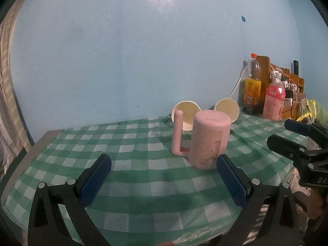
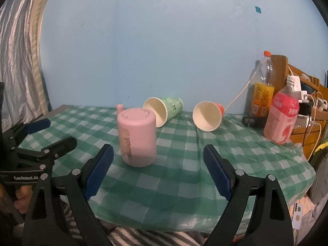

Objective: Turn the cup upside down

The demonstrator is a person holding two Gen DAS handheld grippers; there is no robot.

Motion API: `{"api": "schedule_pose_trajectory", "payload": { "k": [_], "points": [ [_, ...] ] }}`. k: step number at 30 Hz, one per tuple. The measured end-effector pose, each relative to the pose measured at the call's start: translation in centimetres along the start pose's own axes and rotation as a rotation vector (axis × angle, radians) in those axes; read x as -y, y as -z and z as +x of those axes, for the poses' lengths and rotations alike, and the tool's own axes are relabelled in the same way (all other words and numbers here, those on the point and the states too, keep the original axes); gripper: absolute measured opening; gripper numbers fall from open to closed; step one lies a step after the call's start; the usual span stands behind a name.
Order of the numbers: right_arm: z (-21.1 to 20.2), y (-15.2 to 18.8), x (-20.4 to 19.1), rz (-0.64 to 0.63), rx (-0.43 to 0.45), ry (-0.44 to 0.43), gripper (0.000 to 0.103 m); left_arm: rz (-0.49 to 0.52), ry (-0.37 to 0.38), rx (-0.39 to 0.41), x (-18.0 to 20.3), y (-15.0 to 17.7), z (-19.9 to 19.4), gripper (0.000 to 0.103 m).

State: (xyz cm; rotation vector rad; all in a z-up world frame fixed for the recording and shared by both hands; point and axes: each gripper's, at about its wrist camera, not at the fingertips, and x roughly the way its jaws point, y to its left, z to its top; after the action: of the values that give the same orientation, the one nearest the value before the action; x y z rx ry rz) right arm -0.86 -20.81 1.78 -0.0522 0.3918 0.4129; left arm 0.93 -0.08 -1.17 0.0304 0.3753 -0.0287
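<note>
A pink plastic cup (image 1: 209, 139) with a long straight handle (image 1: 177, 131) stands upside down, base up, on the green checked tablecloth (image 1: 133, 143). It also shows in the right wrist view (image 2: 137, 137). My left gripper (image 1: 164, 176) is open and empty, just short of the cup, its right pad (image 1: 229, 178) overlapping the cup's lower right edge in view. My right gripper (image 2: 158, 170) is open and empty, with the cup ahead and a little left. Each gripper appears at the side of the other's view, the right one (image 1: 291, 137) and the left one (image 2: 49, 135).
Two paper cups lie on their sides behind the pink cup, a green one (image 2: 164, 110) and an orange one (image 2: 208, 114). At the back right stand an orange-capped bottle (image 2: 263, 86), a pink bottle (image 2: 284, 119) and a wooden rack with cables (image 2: 307, 94). A curtain (image 2: 16, 61) hangs left.
</note>
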Motion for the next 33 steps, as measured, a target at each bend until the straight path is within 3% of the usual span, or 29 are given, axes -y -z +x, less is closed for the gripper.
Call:
{"api": "schedule_pose_trajectory", "payload": {
  "k": [33],
  "points": [
    [0.25, 0.16, 0.03, 0.001, -0.013, -0.001, 0.088, 0.029, -0.011, -0.028, 0.50, 0.30, 0.35, 0.103]
  ]
}}
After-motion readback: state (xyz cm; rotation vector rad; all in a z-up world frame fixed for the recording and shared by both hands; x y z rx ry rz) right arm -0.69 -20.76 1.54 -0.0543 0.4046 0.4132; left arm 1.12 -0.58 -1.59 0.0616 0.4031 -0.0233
